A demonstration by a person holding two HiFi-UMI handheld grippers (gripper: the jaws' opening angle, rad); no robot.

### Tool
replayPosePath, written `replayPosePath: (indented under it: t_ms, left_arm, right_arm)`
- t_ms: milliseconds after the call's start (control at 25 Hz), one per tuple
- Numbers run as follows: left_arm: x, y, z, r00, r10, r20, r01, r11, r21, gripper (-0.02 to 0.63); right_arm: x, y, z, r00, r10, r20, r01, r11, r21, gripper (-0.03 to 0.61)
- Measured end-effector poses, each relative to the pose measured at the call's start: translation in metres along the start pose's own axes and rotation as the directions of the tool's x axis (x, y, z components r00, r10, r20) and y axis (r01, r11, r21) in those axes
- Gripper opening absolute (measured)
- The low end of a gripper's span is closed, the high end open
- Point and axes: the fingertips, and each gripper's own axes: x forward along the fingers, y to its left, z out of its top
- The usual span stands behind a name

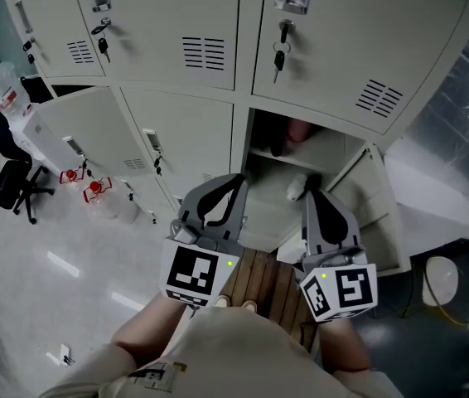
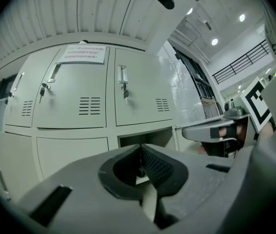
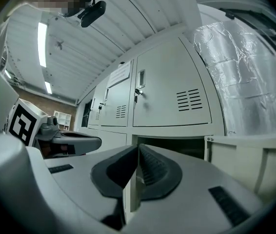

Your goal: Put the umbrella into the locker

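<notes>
Judging from the open locker, your task looks nearly done: a dark-and-reddish shape on its upper shelf may be the umbrella, but this is unconfirmed. Your left gripper and right gripper are both closed and empty. The door is not yet shut.

Place: a staff locker area in a workplace, part office, part lab.
Lockers: a bank of pale grey sheet-metal lockers fills the far wall, with louvred vents and recessed handles. One lower compartment stands open.
Keys: small key bunches hang from the door locks.
Notice: a white printed paper notice is stuck on an upper door, its print too small to read.
Furniture: a black swivel office chair stands far left, near a clear water-cooler bottle.
Floor: a glossy white floor.
Ceiling: long white strip lights on ribbed panels.
Right side: crinkled silver foil sheeting beside the lockers.
</notes>
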Motion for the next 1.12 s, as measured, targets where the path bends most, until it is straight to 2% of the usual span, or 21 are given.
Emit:
replayPosePath:
  t_ms: [320, 640, 800, 1120]
  left_arm:
    - [-0.006, 0.003, -0.021, 0.999, 0.008, -0.048, -0.008, 1.0, -0.018, 0.009]
    - [-0.006, 0.003, -0.018, 0.999, 0.004, -0.043, -0.004, 1.0, -0.011, 0.009]
    - [-0.006, 0.003, -0.018, 0.999, -0.001, -0.042, 0.001, 1.0, -0.009, 0.009]
    - [-0.005, 0.002, -0.017, 0.999, -0.009, -0.046, 0.009, 1.0, -0.009, 0.009]
  right_arm:
    - [-0.004, 0.003, -0.008, 1.0, 0.008, -0.021, -0.007, 1.0, 0.02, 0.008]
    - [-0.003, 0.002, -0.007, 1.0, 0.014, -0.02, -0.013, 1.0, 0.017, 0.008]
    - [-0.003, 0.0, -0.001, 1.0, -0.002, -0.006, 0.002, 1.0, -0.022, 0.008]
    - [-0.002, -0.001, 0.002, 1.0, 0.006, -0.005, -0.006, 1.0, -0.011, 0.008]
